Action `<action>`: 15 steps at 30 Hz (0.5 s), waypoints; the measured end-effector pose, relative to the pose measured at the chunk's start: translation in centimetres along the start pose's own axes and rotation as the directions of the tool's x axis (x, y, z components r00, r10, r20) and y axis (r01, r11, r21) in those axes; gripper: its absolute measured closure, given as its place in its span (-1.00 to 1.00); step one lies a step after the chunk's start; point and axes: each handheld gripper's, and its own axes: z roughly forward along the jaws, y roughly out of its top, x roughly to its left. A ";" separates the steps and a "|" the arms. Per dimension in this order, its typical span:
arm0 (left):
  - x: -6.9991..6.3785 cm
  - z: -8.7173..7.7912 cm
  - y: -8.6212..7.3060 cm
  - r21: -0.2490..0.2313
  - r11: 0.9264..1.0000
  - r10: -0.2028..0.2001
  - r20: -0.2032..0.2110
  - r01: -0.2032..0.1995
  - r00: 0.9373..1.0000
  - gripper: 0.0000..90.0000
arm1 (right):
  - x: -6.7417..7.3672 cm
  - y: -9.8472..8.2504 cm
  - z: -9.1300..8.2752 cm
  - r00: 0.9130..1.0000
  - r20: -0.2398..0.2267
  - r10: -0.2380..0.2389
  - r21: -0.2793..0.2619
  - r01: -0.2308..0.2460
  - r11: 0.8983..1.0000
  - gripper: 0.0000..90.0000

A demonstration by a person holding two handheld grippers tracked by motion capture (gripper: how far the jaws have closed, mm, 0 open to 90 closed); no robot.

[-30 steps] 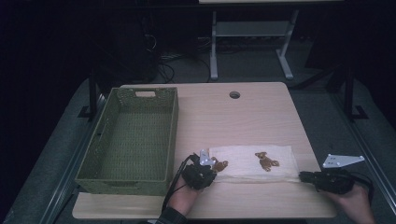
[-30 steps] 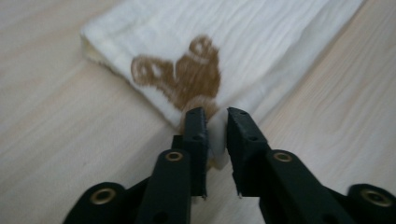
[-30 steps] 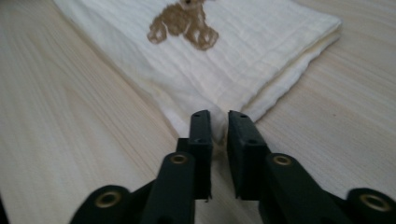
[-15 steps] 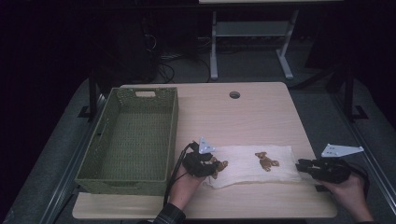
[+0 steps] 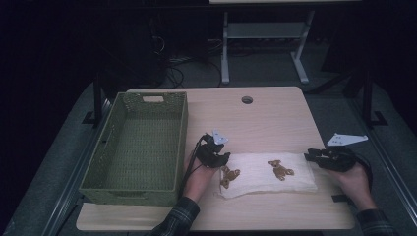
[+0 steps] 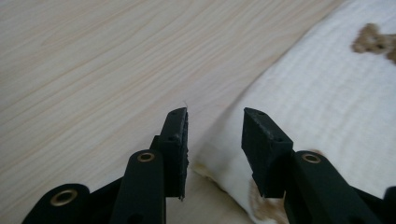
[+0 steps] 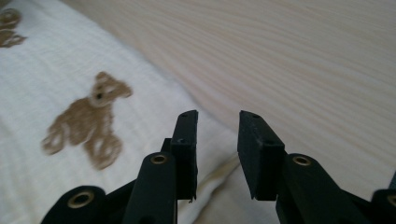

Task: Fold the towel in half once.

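The folded cloth (image 5: 268, 174) near the bench's (image 5: 275, 118) front edge looks light and limp, so with both grippers' fingers (image 6: 175, 135) spread and empty, I'd pinch its end corners.

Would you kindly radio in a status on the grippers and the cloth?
Left gripper and right gripper open, jaws just been opening, nothing gripped. Cloth folded flat on table, one gripper at each end. Basket left, nothing in the way.

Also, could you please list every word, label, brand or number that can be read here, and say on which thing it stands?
None: no readable text anywhere.
The white cloth carries brown teddy bear pictures, no letters.
The green basket, the table and both claws, left and right, show no label or number.
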 end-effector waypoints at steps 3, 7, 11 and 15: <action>0.6 0.6 0.0 0.009 1.000 -0.015 -0.008 0.015 1.000 0.34 | -1.1 0.2 0.9 1.000 0.009 0.022 0.013 -0.022 1.000 0.50; 1.1 1.2 -0.2 0.028 0.999 -0.027 -0.018 0.028 0.999 0.33 | -2.2 -0.1 2.0 0.999 0.003 0.035 0.037 -0.035 0.999 0.49; 1.3 1.5 -0.4 0.044 0.999 -0.028 -0.020 0.029 0.999 0.33 | -2.3 -0.5 2.4 0.999 -0.006 0.039 0.060 -0.039 0.997 0.49; 1.4 2.1 -0.6 0.065 0.998 -0.024 -0.023 0.026 0.999 0.33 | -2.3 -0.7 2.6 0.999 -0.014 0.035 0.065 -0.034 0.997 0.50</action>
